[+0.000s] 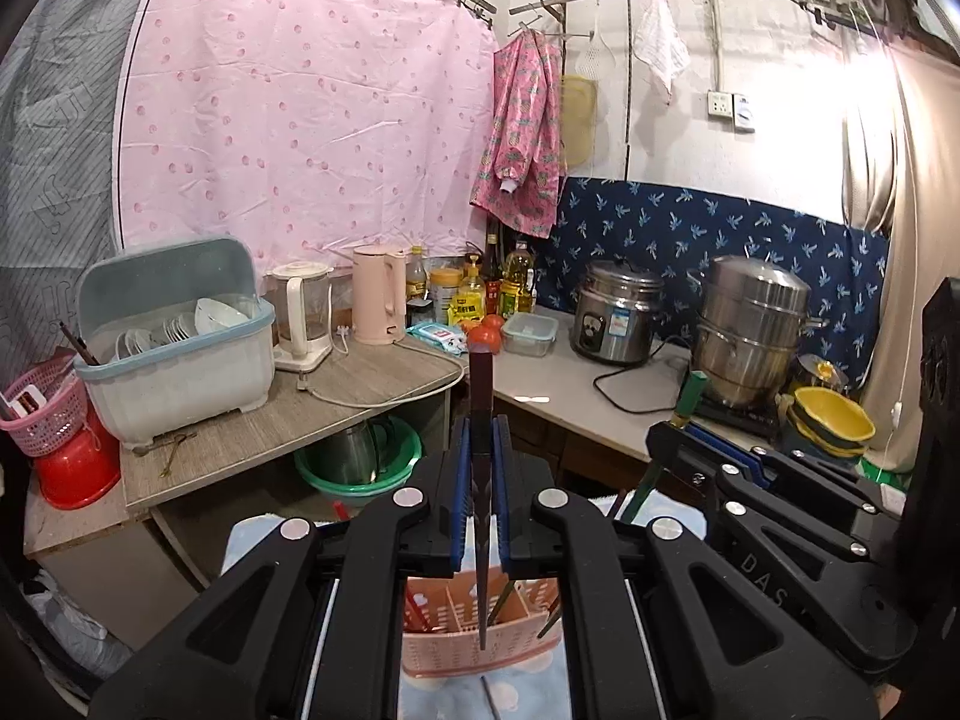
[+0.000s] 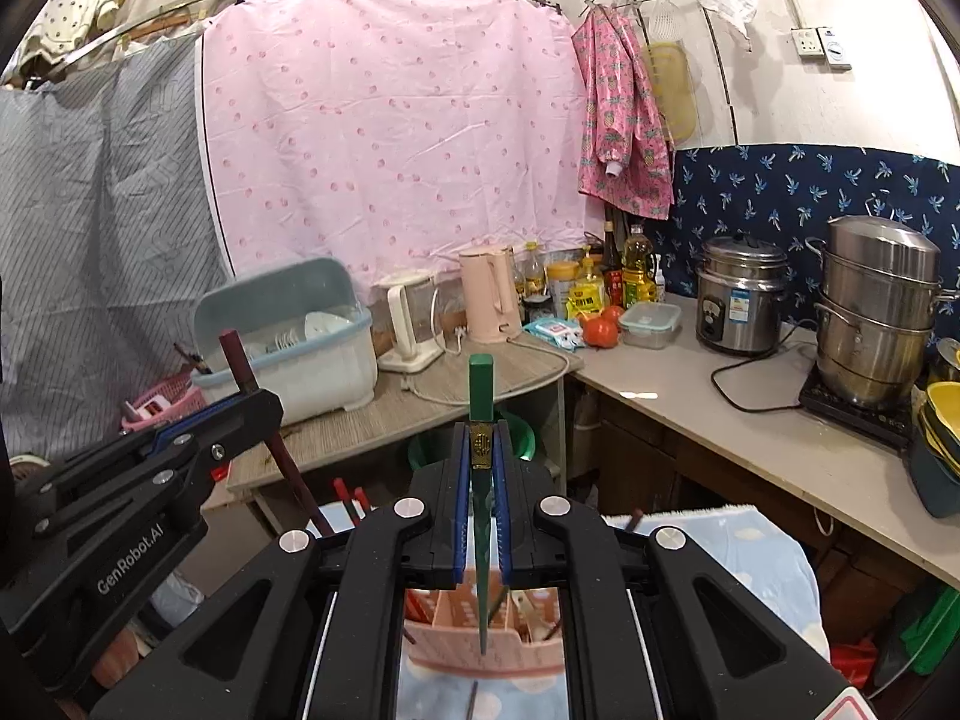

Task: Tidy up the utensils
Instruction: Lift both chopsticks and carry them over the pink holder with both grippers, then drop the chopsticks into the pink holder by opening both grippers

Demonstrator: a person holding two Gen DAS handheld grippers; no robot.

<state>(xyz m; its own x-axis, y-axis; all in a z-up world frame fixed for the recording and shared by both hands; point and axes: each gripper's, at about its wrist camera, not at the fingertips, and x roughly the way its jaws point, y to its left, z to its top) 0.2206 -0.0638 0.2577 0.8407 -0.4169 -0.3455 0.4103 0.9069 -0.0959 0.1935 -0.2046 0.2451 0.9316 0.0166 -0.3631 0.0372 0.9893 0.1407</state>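
Left wrist view: your left gripper (image 1: 480, 468) clamps a dark maroon chopstick (image 1: 481, 420) upright, tip aimed down at the pink slotted plastic utensil caddy (image 1: 480, 642) directly below.

Right wrist view: your right gripper (image 2: 480, 480) pinches a green chopstick (image 2: 481, 396), likewise vertical above the caddy.

Blue cloth (image 1: 252, 546), pink utensil basket (image 1: 480, 642) on it

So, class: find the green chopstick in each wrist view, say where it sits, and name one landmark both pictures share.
Left wrist view: the green chopstick stands at right of centre, clamped in the right gripper, in front of the steamer pot.
Right wrist view: green chopstick dead centre, upright between that gripper's blue pads, tip over the pink utensil basket.
Shared landmark: the pink kettle.
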